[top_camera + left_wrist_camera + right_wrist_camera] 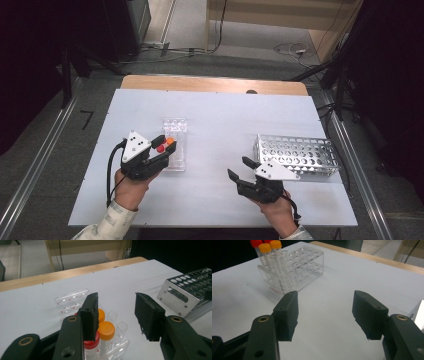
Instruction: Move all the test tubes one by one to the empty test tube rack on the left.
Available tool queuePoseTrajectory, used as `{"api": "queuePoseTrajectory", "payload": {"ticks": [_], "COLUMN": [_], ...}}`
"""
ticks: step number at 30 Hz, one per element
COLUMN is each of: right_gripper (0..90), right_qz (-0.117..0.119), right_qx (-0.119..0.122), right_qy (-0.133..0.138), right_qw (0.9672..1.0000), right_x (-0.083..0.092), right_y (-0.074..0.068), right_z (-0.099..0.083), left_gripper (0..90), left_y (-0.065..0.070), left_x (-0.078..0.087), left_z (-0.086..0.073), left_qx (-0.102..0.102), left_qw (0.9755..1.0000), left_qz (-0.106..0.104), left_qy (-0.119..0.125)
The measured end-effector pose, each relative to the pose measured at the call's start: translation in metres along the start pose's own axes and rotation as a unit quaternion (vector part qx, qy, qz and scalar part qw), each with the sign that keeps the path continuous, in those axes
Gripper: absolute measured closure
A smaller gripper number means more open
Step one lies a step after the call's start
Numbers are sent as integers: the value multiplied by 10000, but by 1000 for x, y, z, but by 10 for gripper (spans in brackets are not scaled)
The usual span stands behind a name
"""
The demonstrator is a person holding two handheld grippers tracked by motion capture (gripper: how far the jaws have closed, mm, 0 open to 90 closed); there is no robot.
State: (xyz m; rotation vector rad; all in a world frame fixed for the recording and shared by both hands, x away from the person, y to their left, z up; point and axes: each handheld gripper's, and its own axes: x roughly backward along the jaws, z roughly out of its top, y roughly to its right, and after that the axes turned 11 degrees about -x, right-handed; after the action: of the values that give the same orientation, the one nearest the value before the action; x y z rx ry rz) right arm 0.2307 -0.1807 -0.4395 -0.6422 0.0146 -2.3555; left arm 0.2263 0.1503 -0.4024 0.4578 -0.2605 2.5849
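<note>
Your left gripper point(161, 146) sits at the upright capped tubes point(165, 144) in the clear rack point(176, 162), fingers apart; the right gripper point(242, 168), fingers apart too, is well right of them.

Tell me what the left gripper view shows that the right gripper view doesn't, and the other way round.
The left gripper view alone gives the perforated top and side of the metal rack, with the left gripper open over the capped tubes. The right gripper view alone gives the clear rack whole from the side, tubes standing at one end, and the right gripper open over bare table. Both share the clear rack, its orange-capped and red-capped tubes, and the white table.
</note>
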Motion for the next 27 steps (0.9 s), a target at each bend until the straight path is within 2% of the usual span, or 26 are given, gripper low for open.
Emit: {"api": "queuePoseTrajectory", "payload": {"ticks": [6,10,15,21,27], "right_gripper": [360,357,347,334,318], "right_qz": [-192,-315,-448,-585,-718], "right_qx": [-82,-166,-222,-257,-290], "right_qy": [80,146,199,228,264], "right_qw": [9998,9993,9985,9977,9966], "right_x": [7,13,18,24,30], "right_y": [14,24,33,41,48], "right_z": [1,1,1,0,-2], "left_gripper": [453,393,316,287,270], "left_y": [2,3,4,2,-3], "left_x": [5,9,15,28,33], "left_z": [-1,-4,-11,-27,-39], "left_qx": [43,156,224,342,429], "left_qw": [10000,9999,9997,9992,9987], "left_qz": [2,2,88,177,285], "left_qy": [18,36,23,53,-27]}}
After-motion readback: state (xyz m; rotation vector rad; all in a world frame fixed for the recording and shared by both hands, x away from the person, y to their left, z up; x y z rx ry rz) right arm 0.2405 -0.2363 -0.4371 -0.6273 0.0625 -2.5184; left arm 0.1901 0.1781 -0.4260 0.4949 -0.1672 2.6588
